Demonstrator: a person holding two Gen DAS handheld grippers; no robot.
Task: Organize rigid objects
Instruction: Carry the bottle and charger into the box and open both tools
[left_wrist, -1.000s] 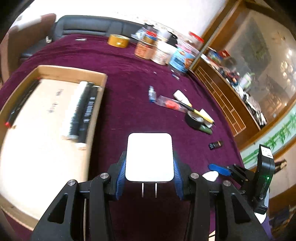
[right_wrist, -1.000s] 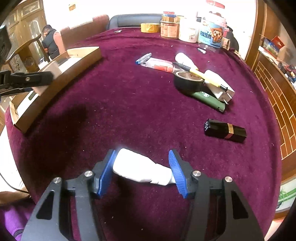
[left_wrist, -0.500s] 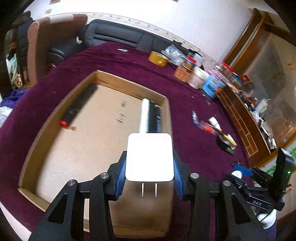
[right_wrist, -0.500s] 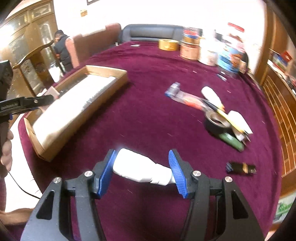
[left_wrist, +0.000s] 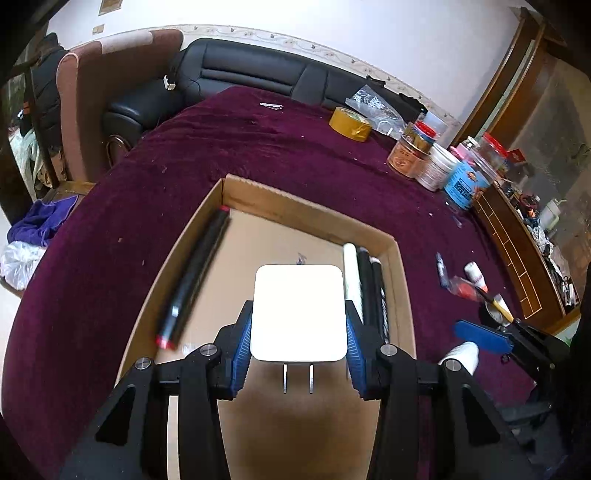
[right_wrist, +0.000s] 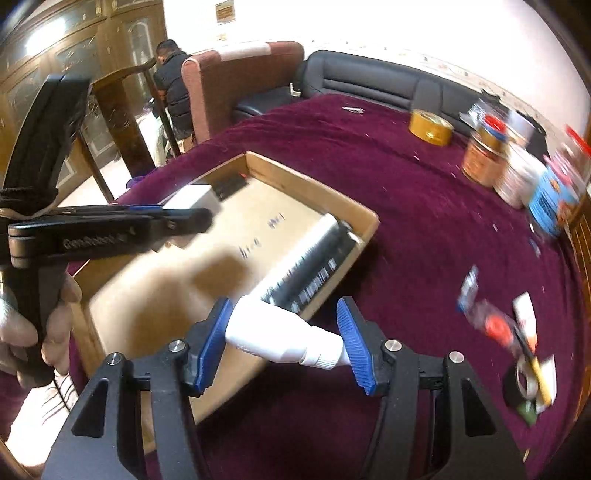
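My left gripper (left_wrist: 298, 338) is shut on a white plug adapter (left_wrist: 298, 312) with two prongs and holds it above the shallow cardboard box (left_wrist: 306, 216). In the box lie a long black marker (left_wrist: 195, 284) on the left and white and black tubes (left_wrist: 364, 280) on the right. My right gripper (right_wrist: 284, 338) is shut on a white bottle (right_wrist: 275, 332) and hovers over the box's right front edge (right_wrist: 332, 286). The left gripper and adapter (right_wrist: 190, 197) also show in the right wrist view.
A purple cloth covers the round table (left_wrist: 258, 155). Yellow tape (left_wrist: 350, 123) and several jars (left_wrist: 436, 166) stand at the back. Loose items, black tape (right_wrist: 524, 384) and a red packet (right_wrist: 493, 325) lie at the right. A black sofa (left_wrist: 258, 77) stands behind.
Both grippers have moved left from the open cloth to over the cardboard box, still holding the adapter and the bottle.
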